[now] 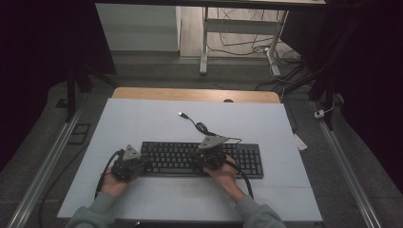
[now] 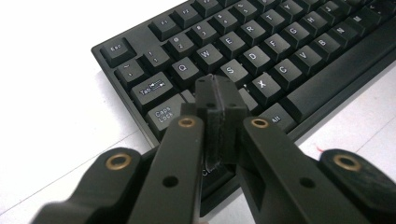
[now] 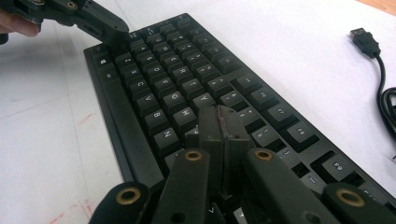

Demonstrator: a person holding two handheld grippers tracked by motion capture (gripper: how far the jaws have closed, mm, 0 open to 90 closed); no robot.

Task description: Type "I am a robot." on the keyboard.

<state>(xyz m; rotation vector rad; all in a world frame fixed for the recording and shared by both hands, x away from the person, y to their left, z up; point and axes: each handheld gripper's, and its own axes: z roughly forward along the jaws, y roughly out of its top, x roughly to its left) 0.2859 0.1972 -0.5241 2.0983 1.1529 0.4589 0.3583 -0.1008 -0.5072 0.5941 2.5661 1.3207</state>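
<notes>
the keyboard (image 1: 202, 159) lies flat on the white counter (image 1: 142, 123), near the person's edge. it looks rigid, fairly light and slick-cased, so it is best taken by its end edges, not the loose-sprung keys. black, full-size, white legends, usb cable (image 1: 197, 124) trailing behind. the left hand-held gripper (image 2: 218, 91) and right hand-held gripper (image 3: 219, 122) both have jaws pressed together, empty, tips poised over keys.
</notes>
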